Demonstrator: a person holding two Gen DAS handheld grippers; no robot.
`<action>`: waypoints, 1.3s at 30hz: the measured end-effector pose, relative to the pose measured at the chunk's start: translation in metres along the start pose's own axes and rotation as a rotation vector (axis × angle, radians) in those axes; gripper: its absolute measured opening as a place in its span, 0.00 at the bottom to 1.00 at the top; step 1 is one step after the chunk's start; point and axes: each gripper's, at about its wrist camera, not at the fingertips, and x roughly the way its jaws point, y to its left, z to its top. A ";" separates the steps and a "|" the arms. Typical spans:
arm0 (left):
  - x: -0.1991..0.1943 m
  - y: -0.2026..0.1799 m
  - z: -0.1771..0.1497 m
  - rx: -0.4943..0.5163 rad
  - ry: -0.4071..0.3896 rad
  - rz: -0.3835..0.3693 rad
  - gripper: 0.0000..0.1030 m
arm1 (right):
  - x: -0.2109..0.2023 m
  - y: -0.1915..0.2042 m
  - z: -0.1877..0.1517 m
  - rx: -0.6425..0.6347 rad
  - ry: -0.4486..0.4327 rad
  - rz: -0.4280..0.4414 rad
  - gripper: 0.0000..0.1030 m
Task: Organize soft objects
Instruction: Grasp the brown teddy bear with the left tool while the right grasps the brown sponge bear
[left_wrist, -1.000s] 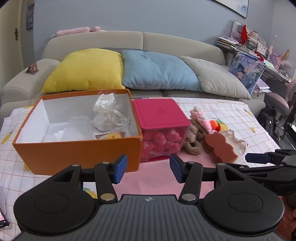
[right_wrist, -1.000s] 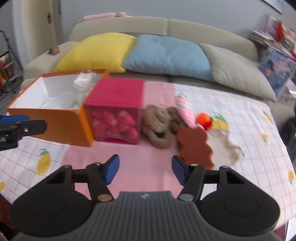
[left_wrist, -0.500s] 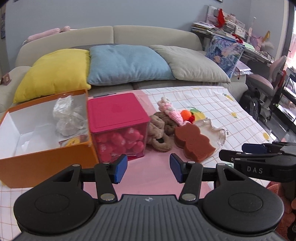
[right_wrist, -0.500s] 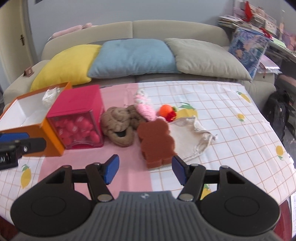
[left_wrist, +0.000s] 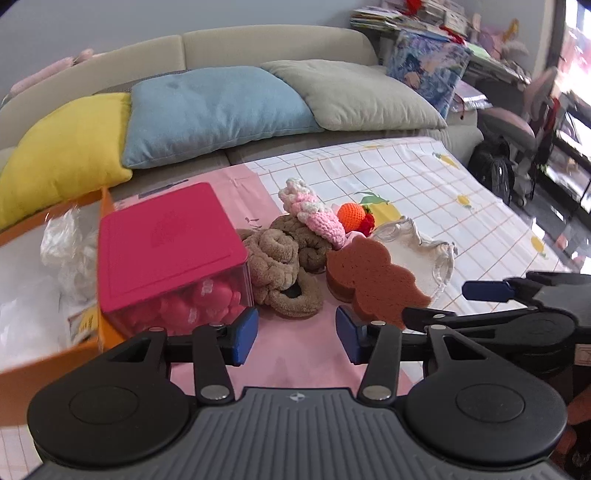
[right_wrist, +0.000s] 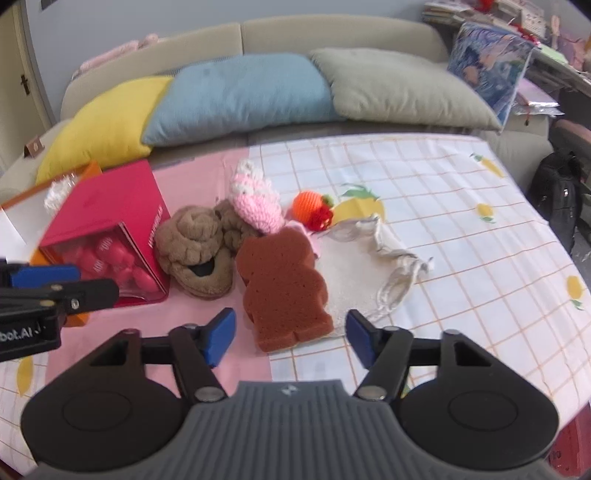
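1. Both grippers held low over the near edge of the table: left gripper (left_wrist: 296, 334) w/ jaws apart, nothing between them; right gripper (right_wrist: 291, 336) also spread wide, empty, its fingertips flanking the near end of the brown sponge (right_wrist: 286, 287) w/o touching it.
2. Sofa (right_wrist: 332, 37) behind the table, w/ yellow (right_wrist: 107, 125), blue (right_wrist: 240, 92) and grey cushions (right_wrist: 399, 88) in a row.
3. Tablecloth (right_wrist: 461, 221): white check w/ lemon print; a pink mat (right_wrist: 192, 177) under the containers.
4. Orange box (left_wrist: 55, 362) at far left, open, crumpled clear plastic (left_wrist: 62, 240) inside.
5. Pink-lidded clear box (left_wrist: 166, 236) touching it, lid on, full of pink-red pieces.
6. Soft things piled just right of that box: brown plush (right_wrist: 195, 243), pink-white crochet piece (right_wrist: 256, 201) on top, sponge lying flat, white drawstring pouch (right_wrist: 369, 258) beside it, small orange crochet ball (right_wrist: 306, 206) behind.
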 end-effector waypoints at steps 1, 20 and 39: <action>0.004 -0.001 0.003 0.028 0.003 -0.001 0.55 | 0.007 0.001 0.001 -0.013 0.009 0.002 0.70; 0.111 -0.020 0.080 0.486 0.317 0.018 0.62 | 0.083 -0.004 0.033 -0.001 0.076 0.049 0.70; 0.153 -0.035 0.066 0.615 0.341 0.125 0.39 | 0.085 -0.001 0.019 -0.039 0.083 0.053 0.66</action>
